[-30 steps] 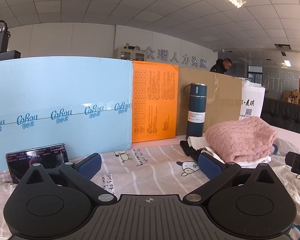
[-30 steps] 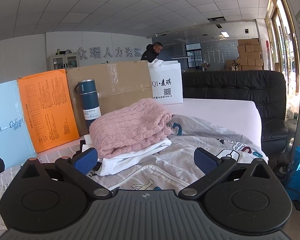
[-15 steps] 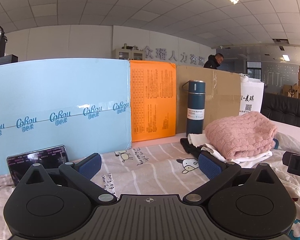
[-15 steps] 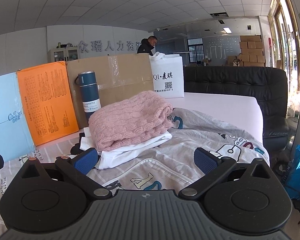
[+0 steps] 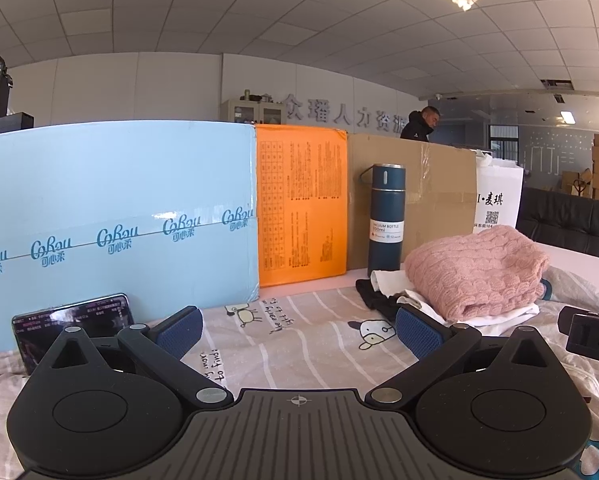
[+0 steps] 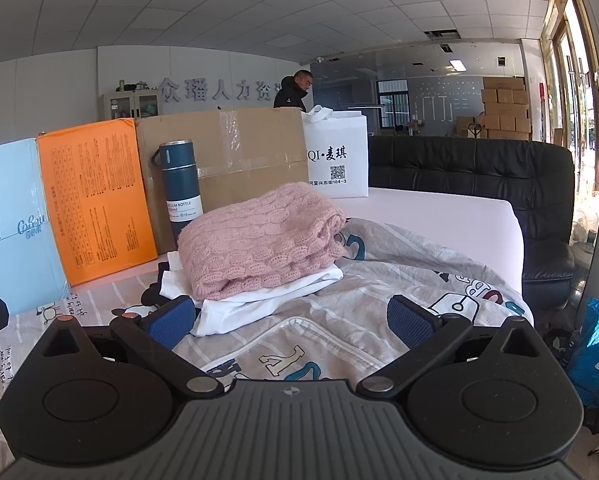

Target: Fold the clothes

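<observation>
Pink cable-knit sweater (image 6: 259, 240) sits folded atop a white garment (image 6: 259, 300), centre frame on the cartoon-print sheet (image 6: 399, 288). Left tool (image 5: 297, 330) and right tool (image 6: 289, 322) both spread wide, empty. Looks between steps; next needs grabbing a garment.

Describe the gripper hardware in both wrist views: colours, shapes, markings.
Both look identical. Left gripper and right gripper: matte black body with a ribbed grey centre plate bearing a small crosshair mark, two round black hubs, angular black link arms with silver pivot pins. Fingers end in dark blue textured pads. No cables or sleeves visible.
</observation>
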Tool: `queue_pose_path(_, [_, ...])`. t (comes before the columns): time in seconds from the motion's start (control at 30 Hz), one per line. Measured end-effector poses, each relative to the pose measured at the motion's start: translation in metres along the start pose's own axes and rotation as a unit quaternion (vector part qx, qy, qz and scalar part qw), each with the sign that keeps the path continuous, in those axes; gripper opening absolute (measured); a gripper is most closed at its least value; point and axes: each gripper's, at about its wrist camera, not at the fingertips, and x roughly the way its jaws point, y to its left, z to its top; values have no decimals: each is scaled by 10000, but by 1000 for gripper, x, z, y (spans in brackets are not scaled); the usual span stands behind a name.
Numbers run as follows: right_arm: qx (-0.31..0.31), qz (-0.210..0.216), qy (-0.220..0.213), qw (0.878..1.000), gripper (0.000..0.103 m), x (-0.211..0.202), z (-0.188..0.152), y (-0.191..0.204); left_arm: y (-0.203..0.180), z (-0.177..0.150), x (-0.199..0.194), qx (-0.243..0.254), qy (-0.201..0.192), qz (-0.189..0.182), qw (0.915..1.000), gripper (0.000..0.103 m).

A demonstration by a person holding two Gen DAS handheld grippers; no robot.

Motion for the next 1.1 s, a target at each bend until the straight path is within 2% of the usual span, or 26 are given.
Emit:
queue_pose_path(0.8, [-147,-15,-42,9999,103,-3,2,3,-2,0,-3,24,-11,-111,9999,103])
queue_pose_path(1.1, [-160,-17,-31,9999,103,-3,2,4,1,2,-4,-128,-79,-60,9999,103])
